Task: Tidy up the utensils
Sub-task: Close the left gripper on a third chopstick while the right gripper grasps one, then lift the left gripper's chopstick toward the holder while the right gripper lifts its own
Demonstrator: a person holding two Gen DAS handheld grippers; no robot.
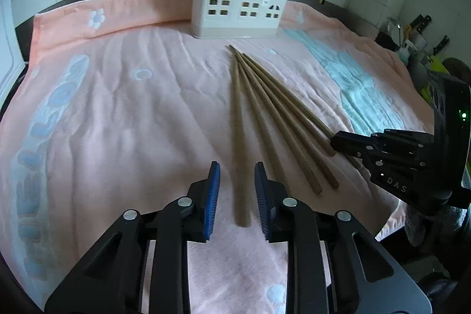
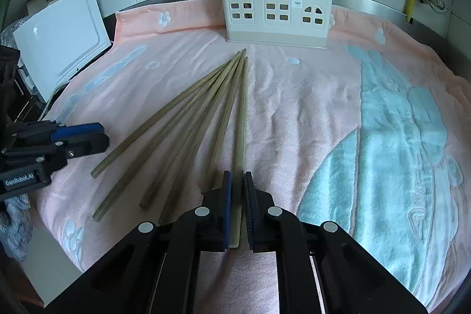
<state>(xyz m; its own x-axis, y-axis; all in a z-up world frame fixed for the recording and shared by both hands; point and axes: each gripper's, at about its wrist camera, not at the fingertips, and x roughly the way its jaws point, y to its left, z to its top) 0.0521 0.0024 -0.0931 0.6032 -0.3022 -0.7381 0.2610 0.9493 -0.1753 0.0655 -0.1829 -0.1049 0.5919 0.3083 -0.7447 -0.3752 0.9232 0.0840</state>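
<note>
A: Gripping the rightmost chopstick [image 2: 242, 119] near its thick end, the right gripper [image 2: 236, 181] is closed on it; the left gripper [image 1: 237, 175] stands open above another.

B: And the rest?

A: Brown chopsticks [image 1: 265, 108] fan across the pink towel [image 1: 132, 114], tips toward the white holder [image 2: 276, 8], which holds upright sticks.

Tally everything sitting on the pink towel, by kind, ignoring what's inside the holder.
Long brown wooden chopsticks lying flat on the pink towel: 6
White plastic house-shaped utensil holder: 1
Total: 7
</note>
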